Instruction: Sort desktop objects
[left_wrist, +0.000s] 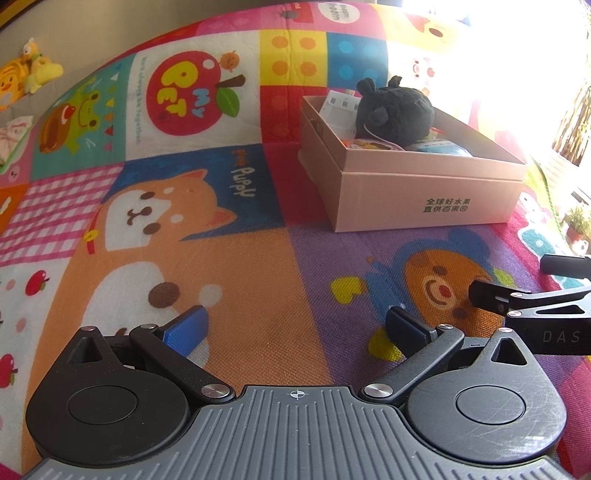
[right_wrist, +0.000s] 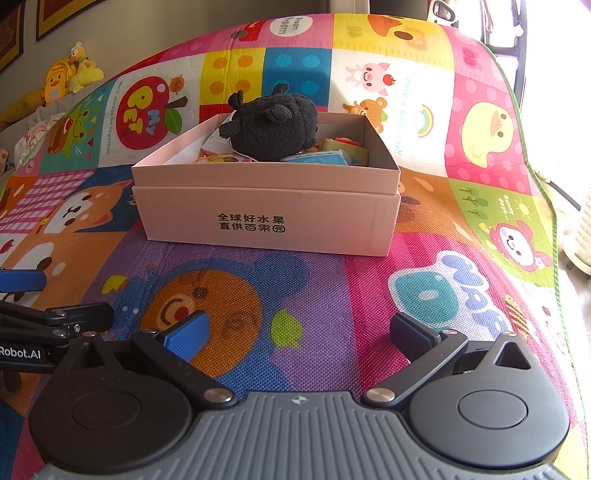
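Both claws, left (left_wrist: 295, 325) and right (right_wrist: 295, 332), gape empty; pink box (right_wrist: 266, 206) ahead looks filled. You likely finish, or seek leftovers.

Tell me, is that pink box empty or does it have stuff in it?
Not empty. The pink box is open-topped, and a dark plush toy sits in it on several smaller colourful items.

Pink box (right_wrist: 266, 218), dark grey plush (right_wrist: 271, 127), multicoloured cartoon mat (right_wrist: 332, 295).

Dark plush toy (right_wrist: 271, 127) hides most small items inside pink box (right_wrist: 266, 218); they stay unidentifiable. Glare washes out play mat (left_wrist: 461, 44) at upper right, left wrist view.
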